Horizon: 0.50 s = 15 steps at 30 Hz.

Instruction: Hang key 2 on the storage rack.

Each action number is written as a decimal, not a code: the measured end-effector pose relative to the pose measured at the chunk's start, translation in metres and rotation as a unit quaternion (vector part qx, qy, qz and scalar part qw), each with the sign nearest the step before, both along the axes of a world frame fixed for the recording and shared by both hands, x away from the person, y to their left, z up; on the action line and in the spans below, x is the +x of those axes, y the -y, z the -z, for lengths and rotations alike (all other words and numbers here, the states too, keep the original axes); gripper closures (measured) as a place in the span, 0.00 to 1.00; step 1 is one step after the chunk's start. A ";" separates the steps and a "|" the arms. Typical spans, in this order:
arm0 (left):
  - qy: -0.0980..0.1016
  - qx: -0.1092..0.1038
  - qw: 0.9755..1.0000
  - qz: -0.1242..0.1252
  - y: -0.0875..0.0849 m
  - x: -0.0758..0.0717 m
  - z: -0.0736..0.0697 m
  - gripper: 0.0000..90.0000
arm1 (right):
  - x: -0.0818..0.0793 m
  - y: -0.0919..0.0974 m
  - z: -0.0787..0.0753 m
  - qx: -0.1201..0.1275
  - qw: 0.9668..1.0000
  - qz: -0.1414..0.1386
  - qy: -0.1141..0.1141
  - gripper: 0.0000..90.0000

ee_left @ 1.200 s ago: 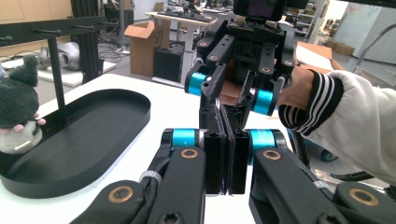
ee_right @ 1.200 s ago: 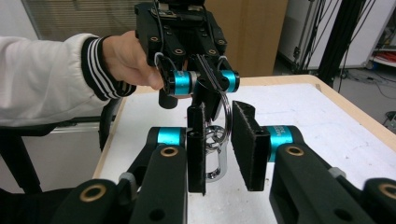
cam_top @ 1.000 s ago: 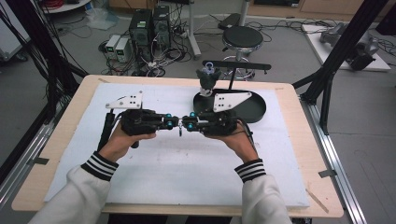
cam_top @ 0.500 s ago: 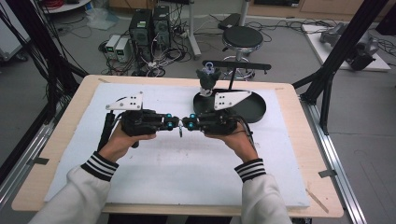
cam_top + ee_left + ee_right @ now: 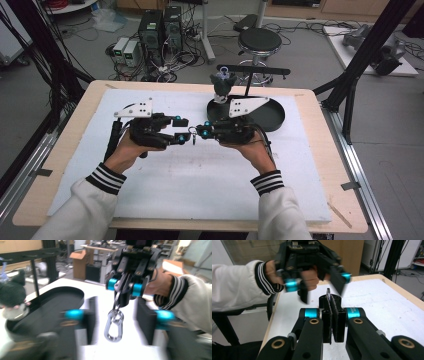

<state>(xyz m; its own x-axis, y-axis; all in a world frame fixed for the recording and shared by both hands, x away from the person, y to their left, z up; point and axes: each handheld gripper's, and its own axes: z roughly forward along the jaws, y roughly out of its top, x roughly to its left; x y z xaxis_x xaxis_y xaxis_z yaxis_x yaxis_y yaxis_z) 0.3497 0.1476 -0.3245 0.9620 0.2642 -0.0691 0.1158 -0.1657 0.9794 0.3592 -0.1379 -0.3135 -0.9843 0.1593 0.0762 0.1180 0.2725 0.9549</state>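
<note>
Left gripper view: shiny oval metal carabiner [image 5: 114, 326] w/ ring, pinched in right gripper [image 5: 124, 287]; left jaws just opening, clear.

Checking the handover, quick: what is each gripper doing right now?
Left gripper: jaws just opened, holding nothing.
Right gripper: shut on the key ring with its carabiner.

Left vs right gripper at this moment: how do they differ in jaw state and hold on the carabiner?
The left gripper has its jaws apart, having just been opening; the right gripper has its jaws shut. The left gripper's pads stand clear of the silver carabiner, which hangs between them; the right gripper pinches the clip's ring and bears it. Both are hand-held, black with cyan joints, tips facing each other over the white mat.
</note>
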 end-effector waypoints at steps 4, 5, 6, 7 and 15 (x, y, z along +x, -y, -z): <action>0.016 0.013 0.999 -0.036 -0.005 -0.001 0.004 0.02 | 0.000 0.003 -0.001 -0.002 1.000 0.010 0.001 0.99; 0.016 0.009 0.999 -0.036 -0.007 -0.001 0.005 0.02 | 0.000 0.004 -0.001 0.000 1.000 0.014 0.001 0.99; 0.018 0.012 0.999 -0.042 -0.009 -0.001 0.006 0.02 | 0.000 0.005 -0.001 0.001 1.000 0.020 0.001 0.99; 0.020 0.016 0.999 -0.048 -0.011 -0.002 0.007 0.02 | 0.001 0.007 -0.002 0.001 1.000 0.020 0.002 0.99; 0.027 0.041 0.994 -0.097 -0.038 -0.010 0.024 0.02 | 0.003 0.026 -0.007 -0.003 0.998 0.055 0.010 0.99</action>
